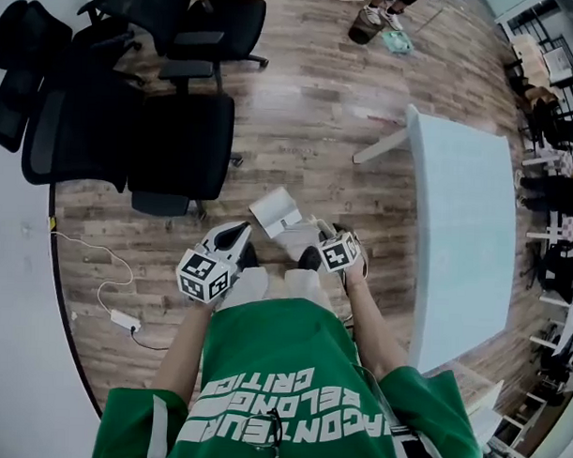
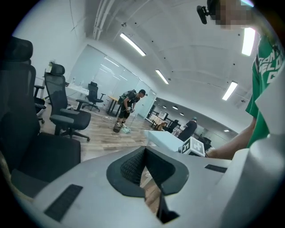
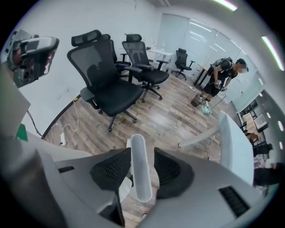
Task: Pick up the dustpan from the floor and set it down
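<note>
Two grippers, one dustpan | right gripper [image 3: 142, 171]: jaws spread a bit, the white handle [image 3: 137, 147] standing between them (small gap showing, not pinched) | dustpan [image 1: 276, 212]: on the wood floor [image 1: 300, 111] just ahead of the person [image 1: 291, 364], between black chairs [image 1: 177, 140] and pale desk [image 1: 465, 230] | left gripper [image 1: 238, 233]: tips pressed together, empty

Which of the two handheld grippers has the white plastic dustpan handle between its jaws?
The right gripper: the handle stands between its jaws; the left gripper holds nothing.
</note>
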Action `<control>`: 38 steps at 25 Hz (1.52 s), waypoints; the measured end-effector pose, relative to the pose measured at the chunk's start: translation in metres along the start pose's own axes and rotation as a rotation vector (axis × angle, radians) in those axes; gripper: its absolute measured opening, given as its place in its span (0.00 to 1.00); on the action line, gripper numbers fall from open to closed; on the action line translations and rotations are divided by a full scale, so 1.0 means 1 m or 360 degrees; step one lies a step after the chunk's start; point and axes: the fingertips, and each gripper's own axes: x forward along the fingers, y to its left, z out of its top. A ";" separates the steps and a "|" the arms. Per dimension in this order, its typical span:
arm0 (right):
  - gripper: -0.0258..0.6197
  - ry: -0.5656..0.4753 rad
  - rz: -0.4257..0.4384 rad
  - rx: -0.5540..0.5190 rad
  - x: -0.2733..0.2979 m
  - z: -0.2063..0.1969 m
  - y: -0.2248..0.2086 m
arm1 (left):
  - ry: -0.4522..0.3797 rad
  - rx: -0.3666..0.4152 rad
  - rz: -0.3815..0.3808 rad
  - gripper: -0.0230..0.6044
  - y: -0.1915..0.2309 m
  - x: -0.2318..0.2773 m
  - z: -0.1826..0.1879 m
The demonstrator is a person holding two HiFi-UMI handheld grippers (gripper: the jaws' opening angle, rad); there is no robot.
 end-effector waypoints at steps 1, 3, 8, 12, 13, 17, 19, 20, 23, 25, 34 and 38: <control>0.27 -0.0044 -0.0017 0.0028 -0.011 0.000 -0.002 | 0.0016 0.0018 -0.0032 0.04 -0.002 0.003 0.000; 0.27 -0.0151 -0.0043 0.0081 -0.035 0.003 -0.004 | 0.0044 0.0050 -0.0083 0.04 -0.007 0.009 -0.001; 0.27 -0.0489 -0.0166 0.0199 -0.093 0.012 -0.013 | 0.0077 0.0127 -0.0145 0.04 -0.022 0.017 0.003; 0.18 -0.0677 -0.0240 0.0329 -0.144 0.013 -0.024 | 0.0069 0.0154 -0.0151 0.04 -0.049 0.023 0.003; 0.13 -0.0723 -0.0255 0.0354 -0.156 0.010 -0.027 | 0.0068 0.0161 -0.0153 0.04 -0.058 0.024 0.001; 0.06 -0.0894 -0.0237 0.0405 -0.196 -0.001 -0.032 | 0.0068 0.0178 -0.0148 0.04 -0.094 0.030 -0.008; 0.05 -0.0951 -0.0194 0.0430 -0.211 -0.012 -0.030 | 0.0058 0.0177 -0.0134 0.04 -0.111 0.031 -0.014; 0.05 -0.0975 -0.0173 0.0444 -0.218 -0.020 -0.029 | 0.0052 0.0174 -0.0126 0.04 -0.119 0.031 -0.017; 0.05 -0.1030 -0.0124 0.0470 -0.237 -0.045 -0.028 | 0.0030 0.0164 -0.0098 0.04 -0.146 0.031 -0.027; 0.05 -0.1051 -0.0099 0.0475 -0.247 -0.063 -0.027 | 0.0006 0.0149 -0.0078 0.04 -0.163 0.031 -0.032; 0.05 -0.1107 -0.0021 0.0470 -0.275 -0.131 -0.023 | -0.0030 0.0178 -0.0039 0.04 -0.240 0.028 -0.064; 0.05 -0.1124 -0.0009 0.0485 -0.283 -0.153 -0.020 | -0.0027 0.0173 -0.0012 0.04 -0.263 0.021 -0.082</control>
